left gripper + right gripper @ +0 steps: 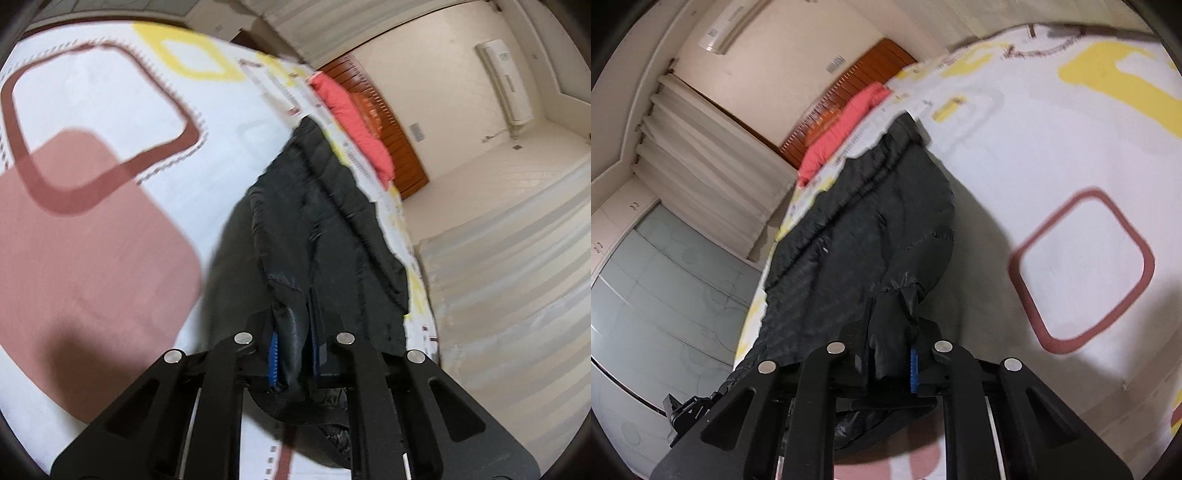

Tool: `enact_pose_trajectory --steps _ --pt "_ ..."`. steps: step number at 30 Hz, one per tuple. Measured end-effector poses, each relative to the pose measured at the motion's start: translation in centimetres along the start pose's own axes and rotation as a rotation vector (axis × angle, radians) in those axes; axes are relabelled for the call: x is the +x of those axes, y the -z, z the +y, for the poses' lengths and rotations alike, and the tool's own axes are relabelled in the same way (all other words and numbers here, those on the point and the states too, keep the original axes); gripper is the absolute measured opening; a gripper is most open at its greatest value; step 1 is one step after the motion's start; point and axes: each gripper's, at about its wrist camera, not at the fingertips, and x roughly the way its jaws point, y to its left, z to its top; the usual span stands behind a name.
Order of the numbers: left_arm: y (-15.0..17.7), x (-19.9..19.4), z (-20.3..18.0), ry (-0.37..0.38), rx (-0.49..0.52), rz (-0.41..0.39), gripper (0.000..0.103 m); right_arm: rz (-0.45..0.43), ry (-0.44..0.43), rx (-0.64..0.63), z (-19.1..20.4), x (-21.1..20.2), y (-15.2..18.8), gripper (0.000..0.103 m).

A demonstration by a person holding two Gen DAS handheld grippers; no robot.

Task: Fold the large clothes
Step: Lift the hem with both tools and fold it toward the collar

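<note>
- left claw [293,354] clamped tight on a bunched bit of the black puffy jacket [314,221], fabric squeezed btw the blue pads
- right claw [892,354] same deal, pinched shut on another fold of it
- jacket hangs from both claws, far end lying on the bed [110,110] w/ white sheet, pink + yellow shapes
- red garment [351,118] at bed's far edge, apart from jacket
- wooden door [849,85], curtains [701,158] behind
</note>
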Motion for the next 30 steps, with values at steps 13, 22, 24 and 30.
enact_pose_trajectory --steps 13,22,24,30 --pt "-2.6 -8.2 -6.0 0.144 0.1 -0.164 0.009 -0.15 -0.141 -0.094 5.1 -6.1 -3.1 0.014" --pt "-5.9 -8.1 -8.3 0.17 0.143 -0.2 0.009 -0.181 -0.192 -0.156 7.8 -4.5 -6.7 0.014" --pt "-7.3 -6.4 -8.8 0.163 0.144 -0.193 0.009 -0.178 -0.201 -0.155 8.3 -2.6 -8.6 0.014" --pt "-12.6 0.3 -11.1 0.11 0.207 -0.213 0.01 -0.195 -0.176 -0.182 10.5 3.7 -13.4 0.014"
